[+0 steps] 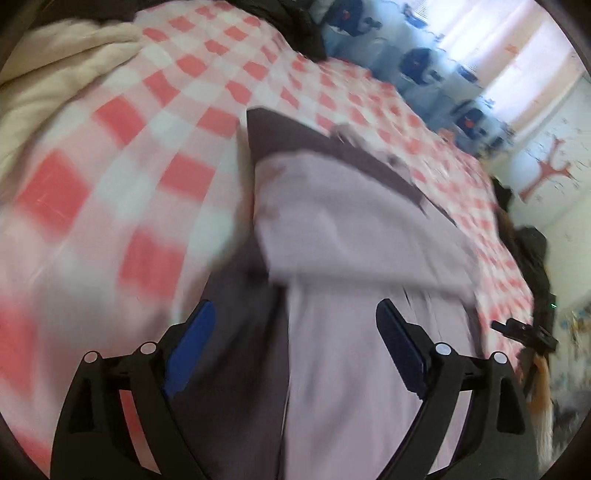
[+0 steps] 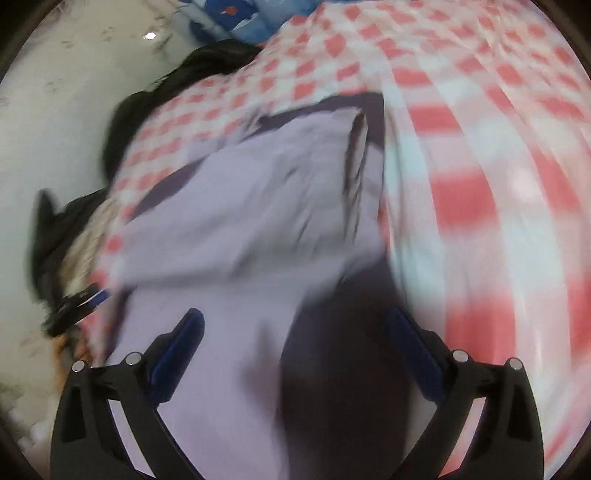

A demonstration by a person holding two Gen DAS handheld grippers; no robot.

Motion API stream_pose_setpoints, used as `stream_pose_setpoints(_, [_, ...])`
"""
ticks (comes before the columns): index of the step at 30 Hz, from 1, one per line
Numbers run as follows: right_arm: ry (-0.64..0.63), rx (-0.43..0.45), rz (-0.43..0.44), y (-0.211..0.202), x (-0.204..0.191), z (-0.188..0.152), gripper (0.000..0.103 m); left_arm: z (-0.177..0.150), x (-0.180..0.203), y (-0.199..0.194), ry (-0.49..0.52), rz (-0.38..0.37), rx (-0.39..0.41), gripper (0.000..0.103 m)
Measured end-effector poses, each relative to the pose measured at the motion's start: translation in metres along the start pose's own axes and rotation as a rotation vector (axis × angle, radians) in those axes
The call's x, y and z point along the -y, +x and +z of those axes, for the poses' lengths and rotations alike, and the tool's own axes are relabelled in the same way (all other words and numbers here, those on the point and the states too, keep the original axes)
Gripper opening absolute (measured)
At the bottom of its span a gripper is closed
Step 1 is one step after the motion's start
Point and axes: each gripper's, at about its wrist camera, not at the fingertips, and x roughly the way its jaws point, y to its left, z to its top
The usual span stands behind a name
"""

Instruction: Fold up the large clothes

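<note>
A lilac and dark grey garment (image 1: 354, 236) lies folded over on a red-and-white checked bed sheet (image 1: 122, 155). My left gripper (image 1: 295, 310) is open just above the garment's near part, nothing between its blue pads. In the right wrist view the same garment (image 2: 251, 206) spreads under my right gripper (image 2: 295, 317), which is also open and empty. The other gripper shows at the bed's edge in each view, in the left wrist view (image 1: 524, 330) and in the right wrist view (image 2: 79, 299). Both views are motion-blurred.
A cream blanket (image 1: 55, 74) is bunched at the bed's far left. Dark clothes (image 1: 288, 18) lie at the bed's far edge. Blue patterned bedding (image 1: 424, 62) and a bright curtained window (image 1: 509, 48) lie beyond. The pale floor (image 2: 55, 122) shows left of the bed.
</note>
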Motion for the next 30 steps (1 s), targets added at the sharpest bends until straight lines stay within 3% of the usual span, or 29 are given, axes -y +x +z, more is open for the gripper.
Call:
stream_pose_setpoints(6, [0.142,-0.181,0.139,-0.060,0.043,-0.137,0.096,-0.095,-0.044,-0.076,0.020,0.039,-0.123,0.089])
stream_pose_setpoints(10, [0.234,-0.253,0.223,-0.057,0.060,-0.194,0.096,-0.150,-0.073,-0.077,-0.077,-0.096,-0.258,0.089])
stream_pose_setpoints(11, [0.280,-0.254,0.318,-0.052,0.063,-0.203,0.096,-0.159,-0.075,-0.074,-0.093,-0.130,-0.282,0.089])
stream_pose_setpoints(13, [0.322,-0.263,0.438,-0.037,0.065,-0.208,0.096,-0.177,-0.075,-0.067,-0.118,-0.209,-0.319,0.089])
stream_pose_setpoints(16, [0.338,-0.298,0.452,-0.017,0.063,-0.208,0.096,-0.189,-0.067,-0.061,-0.133,-0.283,-0.337,0.089])
stream_pose_setpoints(18, [0.350,-0.302,0.511,-0.009,0.058,-0.208,0.096,-0.193,-0.058,-0.059,-0.116,-0.304,-0.343,0.089])
stream_pose_setpoints(22, [0.351,-0.264,0.650,-0.011,0.051,-0.210,0.096,-0.198,-0.043,-0.054,-0.082,-0.287,-0.360,0.089])
stream_pose_setpoints(26, [0.340,-0.266,0.627,-0.009,0.045,-0.213,0.096,-0.196,-0.037,-0.053,-0.081,-0.218,-0.318,0.088])
stream_pose_setpoints(27, [0.334,-0.255,0.633,-0.010,0.044,-0.215,0.096,-0.194,-0.035,-0.053,-0.079,-0.210,-0.309,0.083])
stream_pose_setpoints(29, [0.327,-0.224,0.631,-0.015,0.047,-0.219,0.094,-0.195,-0.031,-0.051,-0.070,-0.198,-0.310,0.058])
stream_pose_setpoints(30, [0.319,-0.207,0.623,-0.016,0.045,-0.220,0.082,-0.195,-0.030,-0.052,-0.082,-0.198,-0.303,0.052])
